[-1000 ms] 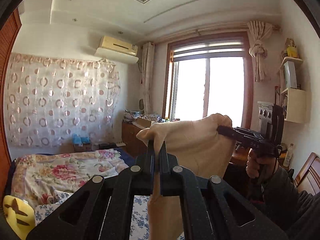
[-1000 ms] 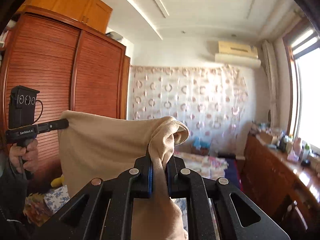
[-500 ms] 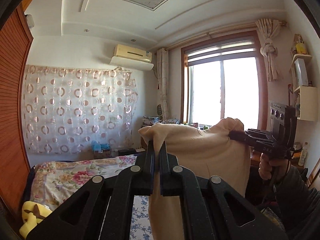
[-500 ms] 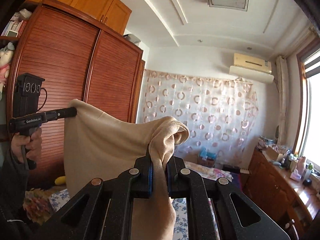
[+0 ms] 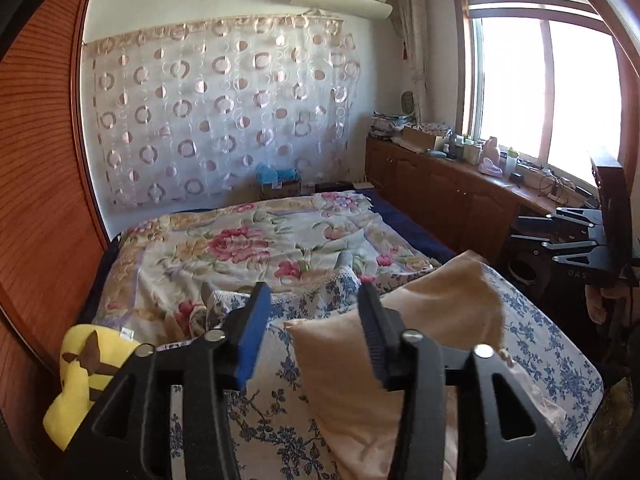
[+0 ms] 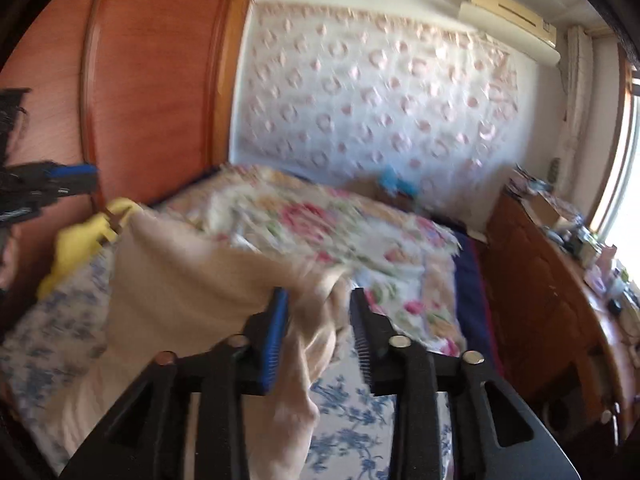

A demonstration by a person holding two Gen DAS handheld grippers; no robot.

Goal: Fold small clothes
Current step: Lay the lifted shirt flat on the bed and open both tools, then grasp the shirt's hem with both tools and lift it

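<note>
Your left gripper is matte black, with two triangular cut-out arms, silver round screw heads along the linkage and a blue pad lining one finger. Your right gripper is built the same: black frame, silver screws, a blue ribbed pad on one finger. From the left wrist view, its black body carries pale lettering.

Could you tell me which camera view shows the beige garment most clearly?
The left wrist view: the beige garment lies sharp and nearly whole on the bedsheet. In the right wrist view it is motion-blurred and partly hidden behind the tongs.
</note>
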